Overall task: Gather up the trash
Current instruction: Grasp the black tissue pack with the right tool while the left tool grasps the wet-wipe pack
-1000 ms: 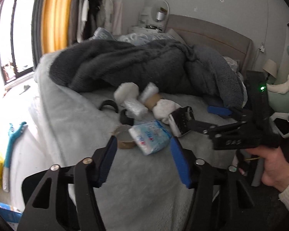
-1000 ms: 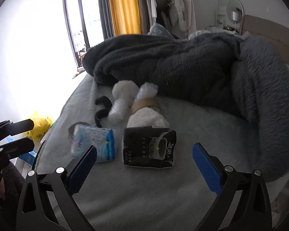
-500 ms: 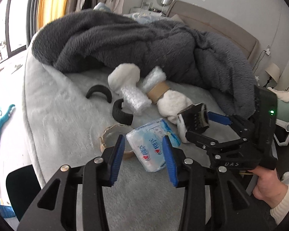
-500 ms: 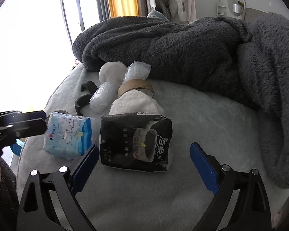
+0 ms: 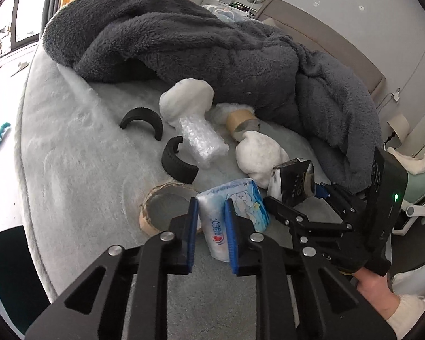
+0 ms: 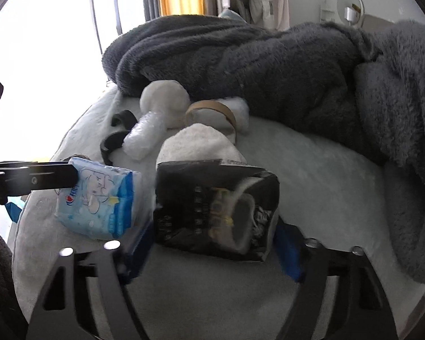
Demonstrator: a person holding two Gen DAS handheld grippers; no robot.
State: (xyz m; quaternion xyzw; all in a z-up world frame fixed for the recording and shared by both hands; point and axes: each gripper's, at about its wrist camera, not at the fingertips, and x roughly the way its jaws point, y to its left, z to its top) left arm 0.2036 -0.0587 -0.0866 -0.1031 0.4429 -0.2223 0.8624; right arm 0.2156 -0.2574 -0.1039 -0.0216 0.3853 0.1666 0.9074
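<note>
Jaws of my left gripper [image 5: 211, 229] clamped on one blue tissue pack [image 5: 232, 215], its near end between the pads. Right gripper [image 6: 212, 243] jaws closed against both sides of one black packet [image 6: 215, 209]. On the bed [image 5: 70, 153]: two black curved pieces [image 5: 141, 120], one cardboard ring [image 5: 158, 206] touching the pack's left side, three white wads [image 5: 184, 99], one bubble-wrap roll [image 5: 201, 141].

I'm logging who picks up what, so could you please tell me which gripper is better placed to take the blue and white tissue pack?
Left. The left gripper already brackets the tissue pack between its blue pads, nearly closed, while the right gripper is set around the black packet.
</note>
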